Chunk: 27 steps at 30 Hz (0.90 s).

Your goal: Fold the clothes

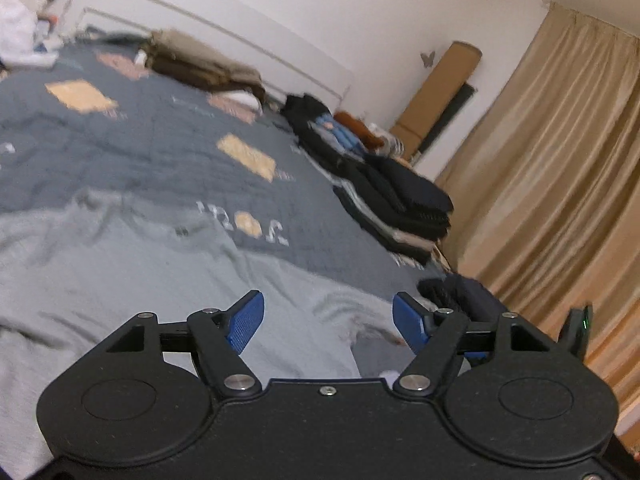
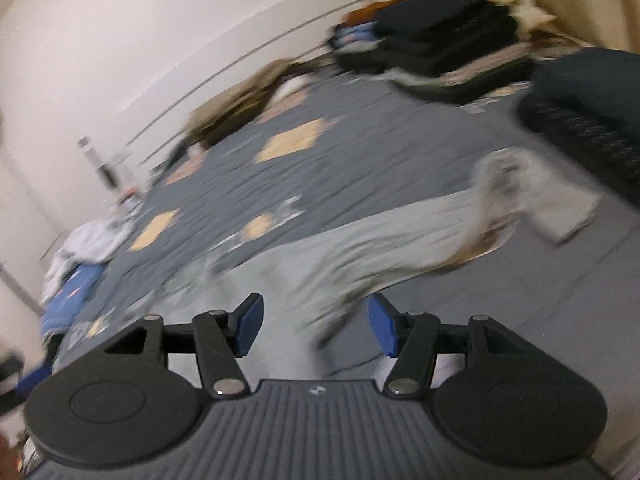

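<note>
A light grey garment [image 1: 132, 264] lies spread on the dark grey bedspread [image 1: 132, 148], under and ahead of my left gripper [image 1: 328, 322]. That gripper's blue pads [image 1: 246, 322] stand apart with nothing between them. In the right wrist view the same grey garment [image 2: 372, 248] runs as a long strip toward a pale bunched end at the right. My right gripper [image 2: 316, 326] hovers over its near part, jaws apart and empty. A dark sleeve [image 2: 588, 120] reaches in at the upper right. Both views are blurred by motion.
A stack of folded dark clothes [image 1: 404, 204] sits along the bed's far right edge, seen too as the dark stack [image 2: 436, 36]. A tan bundle [image 1: 200, 64] lies by the wall. Pale and blue clothes [image 2: 80, 264] are heaped at the left. Beige curtains [image 1: 560, 184] hang beyond the bed.
</note>
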Motion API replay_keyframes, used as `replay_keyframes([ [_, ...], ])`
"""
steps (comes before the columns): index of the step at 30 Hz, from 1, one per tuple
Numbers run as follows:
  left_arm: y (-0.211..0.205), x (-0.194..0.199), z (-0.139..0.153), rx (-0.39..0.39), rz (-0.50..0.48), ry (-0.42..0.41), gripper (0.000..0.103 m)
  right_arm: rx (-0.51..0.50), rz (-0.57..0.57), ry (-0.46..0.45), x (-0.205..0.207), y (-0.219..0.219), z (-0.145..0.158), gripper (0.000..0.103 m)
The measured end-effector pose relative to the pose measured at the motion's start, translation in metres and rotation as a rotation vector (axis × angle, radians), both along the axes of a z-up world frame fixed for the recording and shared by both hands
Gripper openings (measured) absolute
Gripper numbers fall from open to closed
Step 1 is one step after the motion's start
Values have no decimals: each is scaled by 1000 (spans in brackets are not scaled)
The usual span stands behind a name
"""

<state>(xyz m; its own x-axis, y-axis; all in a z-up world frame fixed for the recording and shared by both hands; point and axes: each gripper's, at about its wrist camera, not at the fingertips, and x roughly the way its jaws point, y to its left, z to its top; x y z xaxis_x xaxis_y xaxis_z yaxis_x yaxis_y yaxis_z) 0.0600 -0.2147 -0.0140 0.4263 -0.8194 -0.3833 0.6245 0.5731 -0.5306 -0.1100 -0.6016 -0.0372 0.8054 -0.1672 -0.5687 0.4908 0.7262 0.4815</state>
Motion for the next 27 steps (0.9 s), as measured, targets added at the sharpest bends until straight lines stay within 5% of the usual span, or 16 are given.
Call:
replay_keyframes([
  [9, -26, -5, -20, 85, -34, 8, 70, 321, -311, -70, -31, -111, -48, 58],
  [16, -58, -32, -24, 132, -167, -49, 70, 401, -412, -70, -28, -133, -81, 59],
  [27, -73, -52, -26, 151, -229, -80, 70, 543, -566, -140, -23, -154, -100, 64],
])
